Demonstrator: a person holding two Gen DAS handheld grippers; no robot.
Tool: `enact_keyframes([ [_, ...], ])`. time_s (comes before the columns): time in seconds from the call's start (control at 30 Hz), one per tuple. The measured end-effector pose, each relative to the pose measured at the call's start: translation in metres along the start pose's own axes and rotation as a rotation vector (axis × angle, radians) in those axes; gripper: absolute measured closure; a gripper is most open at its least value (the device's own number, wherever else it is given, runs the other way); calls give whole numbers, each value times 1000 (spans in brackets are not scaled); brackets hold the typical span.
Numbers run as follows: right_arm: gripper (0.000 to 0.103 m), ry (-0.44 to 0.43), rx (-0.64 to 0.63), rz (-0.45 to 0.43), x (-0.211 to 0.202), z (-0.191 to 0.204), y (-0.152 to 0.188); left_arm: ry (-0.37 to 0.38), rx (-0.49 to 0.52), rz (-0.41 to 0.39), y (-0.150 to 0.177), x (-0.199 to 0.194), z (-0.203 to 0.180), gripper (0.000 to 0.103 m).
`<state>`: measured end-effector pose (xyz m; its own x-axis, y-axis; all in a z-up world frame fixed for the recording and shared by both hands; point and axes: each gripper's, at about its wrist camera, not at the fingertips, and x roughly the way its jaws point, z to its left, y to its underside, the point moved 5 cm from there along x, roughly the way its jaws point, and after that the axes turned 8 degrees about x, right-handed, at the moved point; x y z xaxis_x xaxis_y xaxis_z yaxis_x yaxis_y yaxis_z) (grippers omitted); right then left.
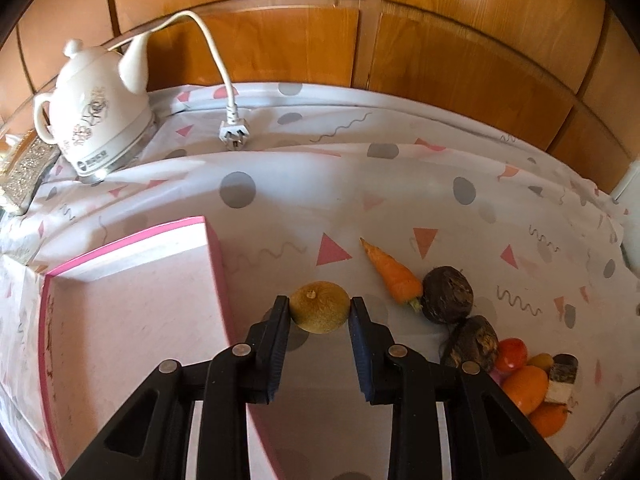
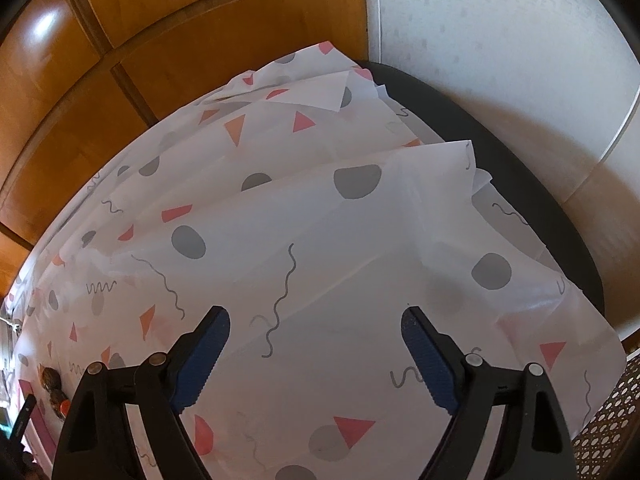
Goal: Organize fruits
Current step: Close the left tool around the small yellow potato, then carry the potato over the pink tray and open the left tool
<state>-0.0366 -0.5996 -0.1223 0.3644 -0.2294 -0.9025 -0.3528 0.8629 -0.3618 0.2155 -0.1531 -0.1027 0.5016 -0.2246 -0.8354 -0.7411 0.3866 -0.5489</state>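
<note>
Left gripper (image 1: pixel 319 305) pinches a small yellow-brown round fruit (image 1: pixel 319 306), stem nub up, one black finger pressed on each side of it, held just above the tablecloth (image 1: pixel 304 200). The fruit sits just right of the pink box (image 1: pixel 132 312), close to its right wall but not over it; box is open-topped, pale pink inside, brighter pink rim, nothing visible in it. To the right of the held fruit, on the cloth: a short carrot (image 1: pixel 394 272) lying tip away from the camera, its stem end touching or nearly touching a dark brown round item (image 1: pixel 448 294); a second dark brown one (image 1: pixel 474 344) sits just below that. Further right and lower, a bunched group: a red tomato-like fruit (image 1: pixel 512 354), two orange fruits (image 1: pixel 526 386), a small yellowish piece, and a dark-and-white chunk (image 1: pixel 562 378) that I cannot identify. All of these are well apart from the box. Back left on the table, a white ceramic electric kettle (image 1: pixel 96 112) with floral print, its white cord (image 1: pixel 218 60) looping to an unplugged plug (image 1: pixel 234 134) lying on the cloth. Wooden panels (image 1: pixel 460 60) behind the table. Right gripper (image 2: pixel 316 320) has fingers spread wide with nothing between them, blue pads facing in, hanging over a bare stretch of the same patterned cloth, near where it drapes over the dark table edge (image 2: pixel 560 216). A white wall (image 2: pixel 500 60) stands beyond that. At the far left edge of the right view a few of the dark items show, tiny.
</note>
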Motion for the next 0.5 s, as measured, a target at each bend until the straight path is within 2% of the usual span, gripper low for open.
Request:
enact_keyframes([
  [0.27, 14, -1, -49, 15, 2, 9, 5, -22, -44, -36, 16, -25, 14, 73],
  [0.5, 16, -53, -107, 36, 2, 24, 11, -63, -110, -70, 31, -47, 39, 73],
])
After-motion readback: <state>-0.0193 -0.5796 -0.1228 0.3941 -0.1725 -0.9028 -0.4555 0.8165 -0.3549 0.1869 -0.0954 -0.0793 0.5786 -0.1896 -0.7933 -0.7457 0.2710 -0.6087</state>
